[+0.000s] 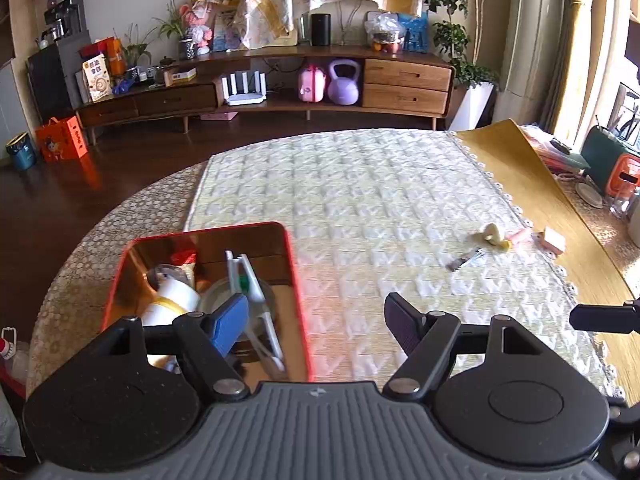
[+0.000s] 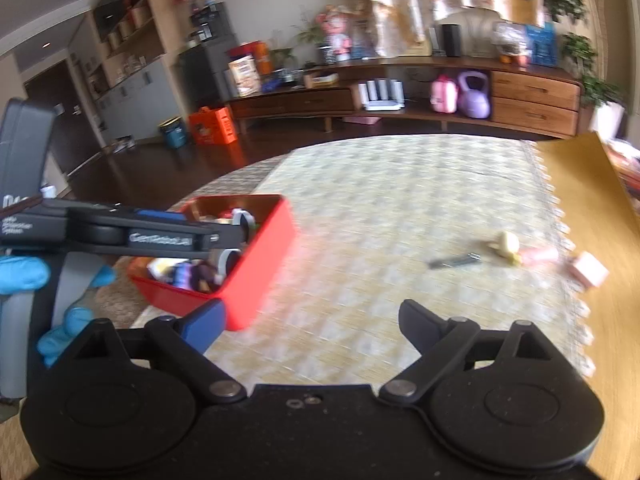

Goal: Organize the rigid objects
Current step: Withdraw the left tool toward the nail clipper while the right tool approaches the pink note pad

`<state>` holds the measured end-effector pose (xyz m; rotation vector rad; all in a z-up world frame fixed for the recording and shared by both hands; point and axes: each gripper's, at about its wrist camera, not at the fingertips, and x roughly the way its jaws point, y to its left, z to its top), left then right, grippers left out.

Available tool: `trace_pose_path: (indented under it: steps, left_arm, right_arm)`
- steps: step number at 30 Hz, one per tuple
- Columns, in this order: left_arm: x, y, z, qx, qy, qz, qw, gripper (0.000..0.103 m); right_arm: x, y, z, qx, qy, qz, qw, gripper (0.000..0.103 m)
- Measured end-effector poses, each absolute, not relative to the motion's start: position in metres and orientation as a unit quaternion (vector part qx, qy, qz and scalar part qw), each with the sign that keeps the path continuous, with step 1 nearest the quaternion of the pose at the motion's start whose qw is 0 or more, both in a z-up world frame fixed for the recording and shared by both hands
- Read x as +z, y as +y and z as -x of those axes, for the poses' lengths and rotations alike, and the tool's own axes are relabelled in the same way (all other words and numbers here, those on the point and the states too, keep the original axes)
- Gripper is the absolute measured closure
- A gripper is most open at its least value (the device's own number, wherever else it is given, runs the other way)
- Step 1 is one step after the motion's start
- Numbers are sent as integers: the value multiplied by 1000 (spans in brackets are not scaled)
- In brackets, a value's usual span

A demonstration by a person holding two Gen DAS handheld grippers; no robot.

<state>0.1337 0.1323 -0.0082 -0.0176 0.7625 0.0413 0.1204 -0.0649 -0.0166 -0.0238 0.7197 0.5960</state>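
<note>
A red box with a shiny gold lining sits on the near left part of the counter, half on a pale quilted mat. Inside it I see a white and yellow bottle lying on its side, a white clip-like tool and a round tin; the rest is too jumbled to name. Well apart, toward the mat's right edge, a small cluster waits loose: a pale yellow toy, a pink stick just beside it, a pink block just off the mat, and a dark slim object a little nearer.

My left tongs hang over the box's right edge, jaws spread apart with nothing between them. In the right wrist view, which is blurred, my right tongs stand wide apart and empty above the mat, right of the box. The left tool's arm crosses that view at left, gripped by a blue-gloved hand.

Beyond the counter stands a long wooden sideboard holding a purple kettlebell.
</note>
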Motion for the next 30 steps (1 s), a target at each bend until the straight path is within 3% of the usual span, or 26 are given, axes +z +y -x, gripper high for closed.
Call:
trace_pose_path:
  steps: [3, 5, 30]
  left_arm:
    - [-11, 117, -132, 13, 368, 8, 930, 19]
    - [-11, 105, -131, 6, 363, 1, 932, 18]
    - [-56, -4, -220, -72, 393, -43, 916, 18]
  right_arm:
    - [-19, -86, -120, 273, 345, 2, 898, 4]
    - [-19, -100, -119, 265, 341, -1, 902, 0]
    - [-55, -233, -219, 153, 352, 14, 923, 1]
